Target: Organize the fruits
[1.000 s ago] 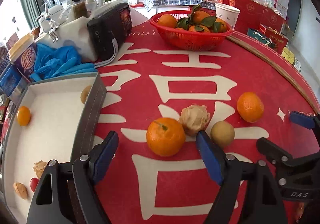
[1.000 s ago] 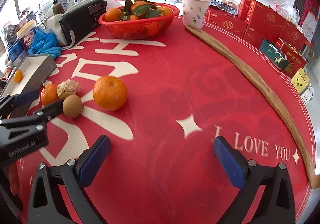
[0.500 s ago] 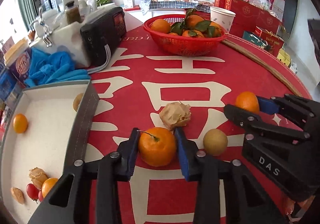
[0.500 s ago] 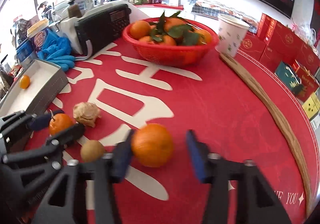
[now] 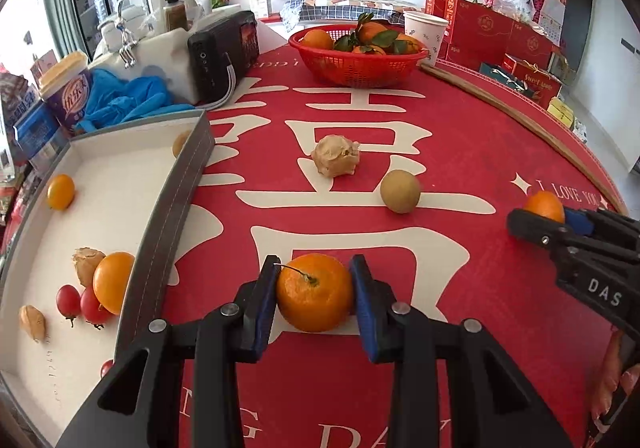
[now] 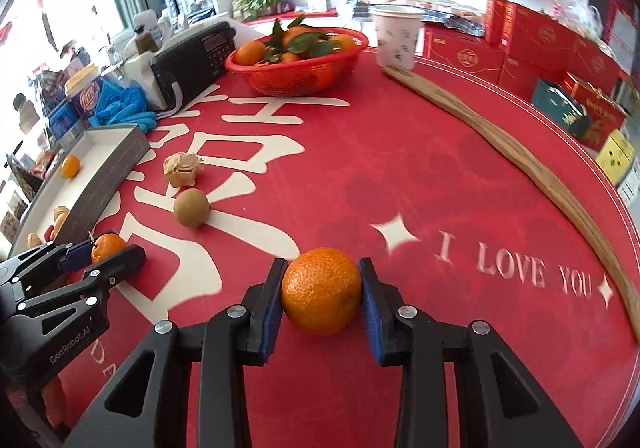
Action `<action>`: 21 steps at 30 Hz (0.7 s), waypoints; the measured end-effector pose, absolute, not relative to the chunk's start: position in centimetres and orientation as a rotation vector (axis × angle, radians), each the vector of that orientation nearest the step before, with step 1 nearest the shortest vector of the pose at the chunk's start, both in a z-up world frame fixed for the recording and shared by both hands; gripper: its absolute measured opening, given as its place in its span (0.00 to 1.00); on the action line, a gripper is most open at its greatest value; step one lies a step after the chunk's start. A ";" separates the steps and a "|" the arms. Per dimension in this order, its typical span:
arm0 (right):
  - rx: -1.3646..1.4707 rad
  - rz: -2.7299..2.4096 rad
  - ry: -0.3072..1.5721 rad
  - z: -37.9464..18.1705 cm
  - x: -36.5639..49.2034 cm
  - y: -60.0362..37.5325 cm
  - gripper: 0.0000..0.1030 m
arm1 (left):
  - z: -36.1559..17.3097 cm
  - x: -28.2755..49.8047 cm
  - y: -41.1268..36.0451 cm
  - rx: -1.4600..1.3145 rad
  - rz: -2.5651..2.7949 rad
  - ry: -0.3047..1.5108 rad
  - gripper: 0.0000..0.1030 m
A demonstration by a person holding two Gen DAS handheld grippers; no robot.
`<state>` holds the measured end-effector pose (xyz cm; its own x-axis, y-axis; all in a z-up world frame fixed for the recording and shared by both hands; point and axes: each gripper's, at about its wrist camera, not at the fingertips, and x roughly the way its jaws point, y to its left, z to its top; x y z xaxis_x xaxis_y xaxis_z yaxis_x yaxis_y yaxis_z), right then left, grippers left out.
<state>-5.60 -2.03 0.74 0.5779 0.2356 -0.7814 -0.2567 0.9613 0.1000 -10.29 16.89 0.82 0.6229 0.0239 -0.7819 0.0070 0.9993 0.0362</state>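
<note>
Both grippers clamped, left (image 5: 314,298) on stemmed orange (image 5: 314,298), right (image 6: 322,298) on bigger orange (image 6: 322,290); lift straight, squeeze gently, clear tray (image 5: 168,216) wall before dropping.

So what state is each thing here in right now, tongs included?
Left tongs: shut on the stemmed orange.
Right tongs: shut on the bigger orange.
Brown round fruit: loose on the red tablecloth.
White tray: partly filled.
Red basket: holds leafy oranges.
Paper cup: upright.
</note>
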 end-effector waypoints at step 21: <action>-0.046 0.276 0.897 0.7 -5.5 -1.8 0.36 | 0.8 -10.3 16.9 0.033 0.009 0.894 0.38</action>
<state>-5.55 -1.81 0.66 0.5914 0.2183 -0.7763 -0.2565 0.9636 0.0756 -10.29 16.90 0.81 0.6264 0.0219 -0.7792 0.0060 0.9994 0.0329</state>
